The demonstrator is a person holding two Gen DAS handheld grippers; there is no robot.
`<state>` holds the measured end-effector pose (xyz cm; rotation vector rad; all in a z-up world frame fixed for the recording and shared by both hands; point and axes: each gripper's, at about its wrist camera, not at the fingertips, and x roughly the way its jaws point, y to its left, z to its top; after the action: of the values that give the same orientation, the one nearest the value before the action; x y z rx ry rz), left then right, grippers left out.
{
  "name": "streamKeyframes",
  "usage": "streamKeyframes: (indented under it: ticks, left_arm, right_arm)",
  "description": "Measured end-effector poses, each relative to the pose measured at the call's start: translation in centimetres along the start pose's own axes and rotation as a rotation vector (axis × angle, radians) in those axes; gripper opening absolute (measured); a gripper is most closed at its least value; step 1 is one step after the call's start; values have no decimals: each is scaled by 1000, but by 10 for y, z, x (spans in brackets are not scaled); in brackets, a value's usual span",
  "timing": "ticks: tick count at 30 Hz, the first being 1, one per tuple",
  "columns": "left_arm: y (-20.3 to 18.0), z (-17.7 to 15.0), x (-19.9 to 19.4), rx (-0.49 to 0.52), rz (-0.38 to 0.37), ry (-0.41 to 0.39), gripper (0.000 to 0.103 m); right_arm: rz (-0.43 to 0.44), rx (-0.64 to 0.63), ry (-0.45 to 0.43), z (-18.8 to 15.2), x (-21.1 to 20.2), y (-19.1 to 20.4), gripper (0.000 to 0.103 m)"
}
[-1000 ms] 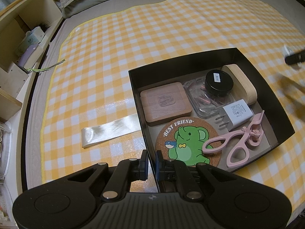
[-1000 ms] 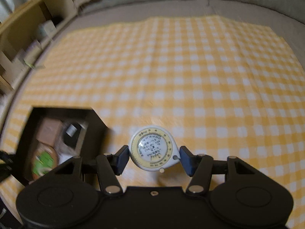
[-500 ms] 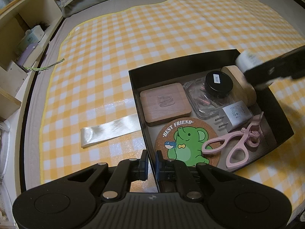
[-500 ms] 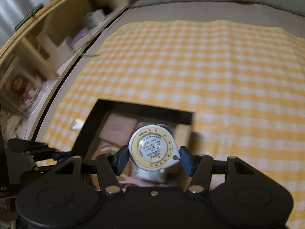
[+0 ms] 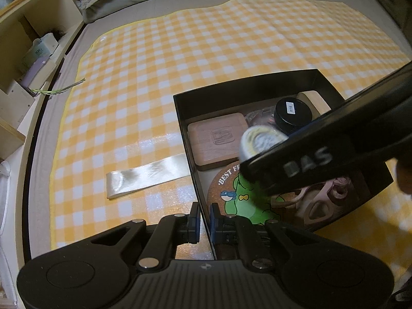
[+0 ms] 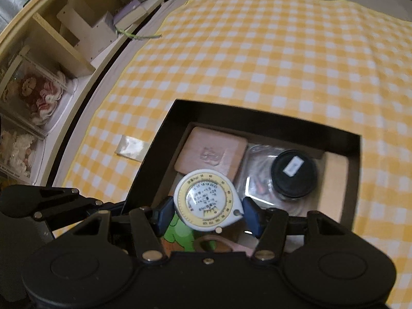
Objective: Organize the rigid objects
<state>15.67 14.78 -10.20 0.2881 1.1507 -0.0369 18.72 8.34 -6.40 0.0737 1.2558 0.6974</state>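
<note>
A black box (image 5: 257, 83) sits on a yellow checked cloth (image 5: 206, 38), and the right gripper (image 6: 206, 212) has just swung in over it from open cloth at the box's right, where it was a second ago. Its fingers are partly closed on a round white-and-yellow tape measure (image 6: 207, 200), pinched at both sides and held dial up. In the left wrist view the tape (image 5: 262, 140) hangs above the middle of the box, over the edge of a wooden block (image 5: 216, 139) and a round elephant coaster (image 5: 237, 193). The box also holds a black-lidded jar (image 5: 292, 113) resting on a clear case (image 6: 257, 182) toward the far right corner, a pale wooden piece (image 6: 334, 180) against the right wall, and pink scissors (image 5: 322, 200) near the front. The left gripper (image 5: 204, 221) has not moved: its fingers are nearly together, pinching the box's near left wall to steady it. A strip of shiny ribbon (image 5: 146, 176) lies on the cloth just beside the left wall. The carry looks finished; what seems left is to lower the tape into a free gap and let go.
</note>
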Motion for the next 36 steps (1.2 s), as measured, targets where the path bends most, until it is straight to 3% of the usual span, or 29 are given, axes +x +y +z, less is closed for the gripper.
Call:
streamKeyframes:
  ticks: [2,4,17,36]
  left_arm:
    - [0,0,0,-2,-3,-1,8]
    - [1,-1,0,-2,-7,-1,8]
    - [2,0,0,-7,-14,-3,8]
    - [3,-3,-5,-32,-21,-11,9]
  right_arm:
    - [14,28,25,0,6,-1,61]
    - [19,54,42,0,10,-1,70]
    - [-6,53,30,-2,2,-4,70]
    - [-12,46,-98,-10,-57,-21,71]
